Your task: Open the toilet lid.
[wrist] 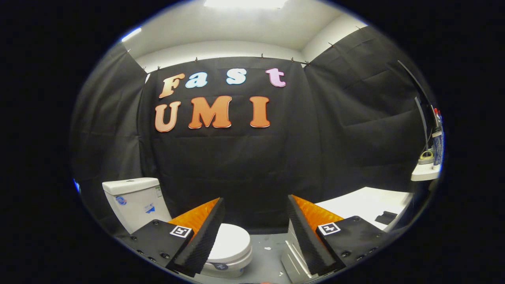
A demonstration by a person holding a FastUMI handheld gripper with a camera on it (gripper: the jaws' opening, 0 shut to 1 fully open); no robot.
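Step in hand: approach. I judge the lid not yet touched, so the task is at its start.
Task object: the white glossy oval toilet lid [230, 244] lies flat and closed on the bowl, below and beyond the fingers, partly hidden behind the left finger.
Toilet body: the white ceramic cistern [132, 201] stands behind the lid, against the black cloth wall.
Claw state: my gripper [256, 232] is released, its fingers spread wide apart with nothing between them.
Pose: I hold it well above the toilet, pointing roughly level at the cloth wall, the lid off to the left of the gap.
Next move: I would need to descend, swing left and hook a finger under the lid's front rim.
Surroundings: a white flat tabletop [367, 203] sits beyond the right finger.
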